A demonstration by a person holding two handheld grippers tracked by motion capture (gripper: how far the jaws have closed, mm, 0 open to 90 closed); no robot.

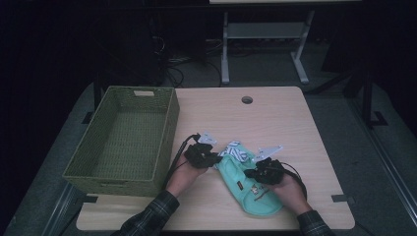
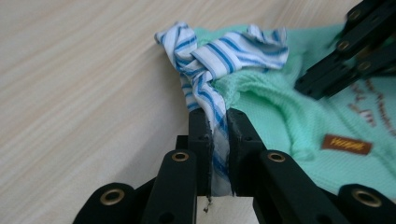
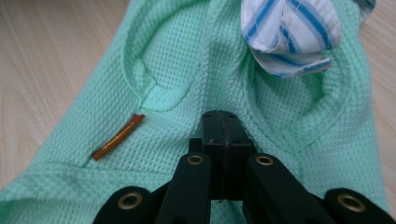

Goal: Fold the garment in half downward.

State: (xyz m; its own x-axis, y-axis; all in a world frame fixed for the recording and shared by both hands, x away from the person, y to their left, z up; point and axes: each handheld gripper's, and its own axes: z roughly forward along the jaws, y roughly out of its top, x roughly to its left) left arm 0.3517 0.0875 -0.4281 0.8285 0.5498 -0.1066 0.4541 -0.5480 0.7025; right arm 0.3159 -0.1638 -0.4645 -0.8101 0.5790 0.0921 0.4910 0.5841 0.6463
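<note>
Two grippers work on one small piece of clothing at the lower middle of the high view. The biggest thing nearby is the green woven basket (image 1: 123, 140), which fills the left part of the wooden table (image 1: 295, 128) and looks empty inside.

Next in size is the mint green garment (image 1: 248, 184). It lies flat on the table, and its long side runs from the middle of the frame down toward the lower right. It sits just to the right of the basket, not touching it.

At the garment's upper end is a blue and white striped collar (image 2: 219, 51), all bunched up — this is the end closest to the basket.

The left gripper (image 1: 202, 155) sits at the collar end. In the left gripper view its jaws are squeezed tight on a strip of the striped cloth. The right gripper (image 1: 265, 169) sits farther down, over the middle of the garment. In the right gripper view its jaws are pressed together right down on the green knit, but I cannot tell if any cloth is caught between them.

A small brown label (image 3: 117, 136) is sewn on the green cloth, to the left of the right gripper's jaws.

So the basket lies to the left of both grippers, and the left one is nearer to it — I think a move to the basket would lead with that collar end.
</note>
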